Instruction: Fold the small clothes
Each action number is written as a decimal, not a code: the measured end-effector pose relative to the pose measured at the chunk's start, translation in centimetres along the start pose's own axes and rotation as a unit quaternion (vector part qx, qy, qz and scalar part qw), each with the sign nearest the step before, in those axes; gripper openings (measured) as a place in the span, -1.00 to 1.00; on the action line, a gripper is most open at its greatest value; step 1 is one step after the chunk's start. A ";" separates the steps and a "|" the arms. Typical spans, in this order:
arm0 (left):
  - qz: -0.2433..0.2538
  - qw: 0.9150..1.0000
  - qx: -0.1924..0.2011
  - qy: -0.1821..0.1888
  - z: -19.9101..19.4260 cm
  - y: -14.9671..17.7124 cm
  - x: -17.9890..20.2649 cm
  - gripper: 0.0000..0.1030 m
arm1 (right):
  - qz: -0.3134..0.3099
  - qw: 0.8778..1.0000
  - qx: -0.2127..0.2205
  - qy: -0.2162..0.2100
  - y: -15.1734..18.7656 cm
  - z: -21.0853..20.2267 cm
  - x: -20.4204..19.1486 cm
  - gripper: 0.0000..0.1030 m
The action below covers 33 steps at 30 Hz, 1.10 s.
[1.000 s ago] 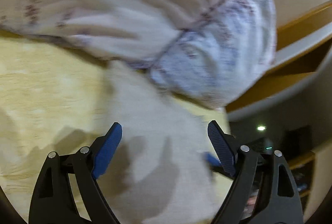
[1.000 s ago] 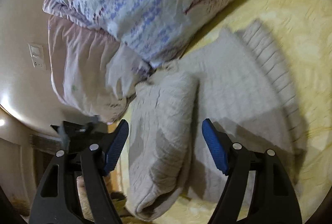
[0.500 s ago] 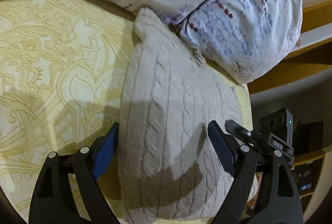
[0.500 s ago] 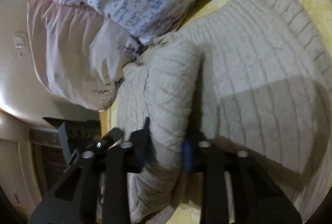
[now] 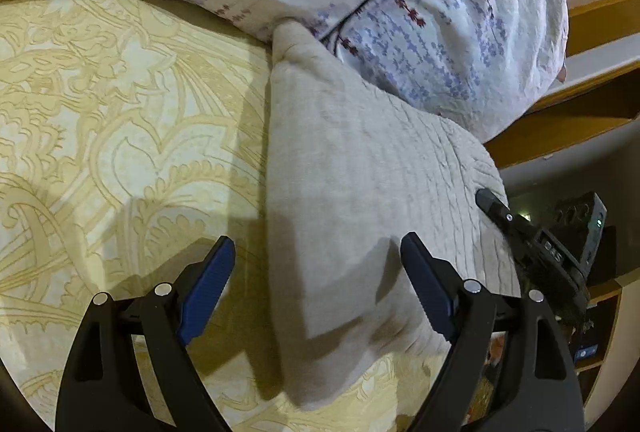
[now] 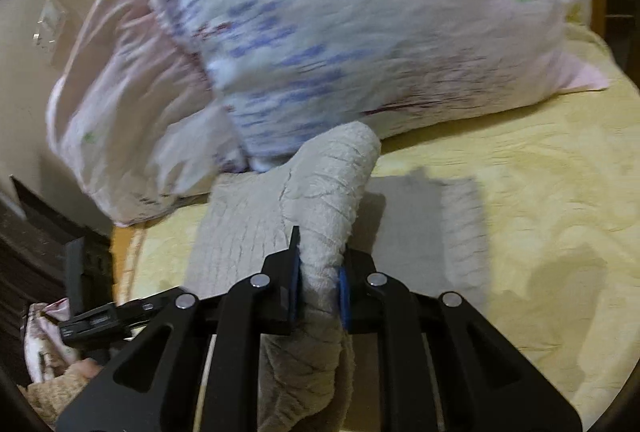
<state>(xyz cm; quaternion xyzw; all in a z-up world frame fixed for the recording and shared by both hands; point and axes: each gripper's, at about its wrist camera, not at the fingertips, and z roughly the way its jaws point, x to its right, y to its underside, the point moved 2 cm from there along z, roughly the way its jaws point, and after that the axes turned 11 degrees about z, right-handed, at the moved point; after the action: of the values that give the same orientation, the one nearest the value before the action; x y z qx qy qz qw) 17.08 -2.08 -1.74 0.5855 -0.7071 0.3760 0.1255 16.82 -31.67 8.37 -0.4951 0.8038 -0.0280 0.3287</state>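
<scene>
A beige cable-knit sweater (image 5: pixel 360 171) lies on the yellow patterned bedspread (image 5: pixel 100 111), its top tucked against a floral pillow (image 5: pixel 440 31). My left gripper (image 5: pixel 316 244) hangs open just above the sweater's near left edge, nothing between its pads. The right gripper (image 5: pixel 520 232) shows at the sweater's right side. In the right wrist view my right gripper (image 6: pixel 320 272) is closing, its blue pads pinching a folded band of the sweater (image 6: pixel 332 171), which rises off the bed and arches over toward the pillow (image 6: pixel 360 11).
The bedspread (image 6: pixel 540 191) stretches bare to the right. A wooden headboard and shelf (image 5: pixel 580 91) stand behind the pillow. Beyond the bed's edge are dark furniture and a bundle of cloth (image 6: pixel 44 352). A wall switch (image 6: pixel 48 27) is at the far left.
The right gripper's jaws went from wide apart around the folded sleeve to pinched on it, then lifted it. The left gripper sank a little toward the sweater and stayed open.
</scene>
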 end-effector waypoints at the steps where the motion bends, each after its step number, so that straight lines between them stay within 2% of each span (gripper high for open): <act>1: 0.003 1.000 -0.003 0.001 0.1 0.1 0.2 0.65 | 0.002 1.000 0.002 0.008 0.0 -0.1 0.6 -0.73; 6: 0.022 0.999 -0.021 0.013 0.9 0.8 0.9 0.65 | 0.006 0.999 0.007 0.036 0.2 -0.6 2.6 -0.73; 11: 0.035 0.998 -0.029 0.032 1.4 1.3 1.7 0.65 | 0.008 0.999 0.029 0.039 0.1 -1.4 2.8 -0.74; 15: 0.040 0.998 -0.036 0.042 1.9 1.8 2.2 0.65 | 0.001 0.997 0.015 0.075 0.3 0.0 4.1 -0.74; 17: 0.041 0.997 -0.042 0.046 2.1 2.0 2.4 0.65 | 0.017 0.996 -0.007 0.093 0.7 1.4 5.6 -0.75; 20: 0.041 0.997 -0.048 0.050 2.3 2.3 2.5 0.65 | 0.043 0.996 -0.015 0.075 0.8 1.6 6.5 -0.64; 24: 0.040 0.996 -0.048 0.058 2.0 2.7 2.7 0.64 | 0.063 0.997 0.000 0.053 0.8 -1.1 7.0 -0.11; 25: 0.041 0.996 -0.048 0.061 2.0 2.8 2.8 0.64 | 0.073 0.997 0.002 0.039 0.9 -1.9 7.3 -0.05; 29: 0.046 0.995 -0.047 0.068 1.7 3.3 3.1 0.63 | 0.105 0.994 -0.003 -0.024 2.9 -5.0 8.4 -0.05; 33: 0.052 0.995 -0.054 0.066 1.7 3.8 3.4 0.63 | 0.104 0.993 -0.013 -0.048 5.4 -6.3 8.3 -0.05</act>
<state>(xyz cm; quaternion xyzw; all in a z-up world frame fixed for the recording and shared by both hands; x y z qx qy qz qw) 13.09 -5.59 -2.30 0.5143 -0.7459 0.3812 0.1836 6.73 -37.44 7.19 -0.4141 0.8344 0.0410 0.3614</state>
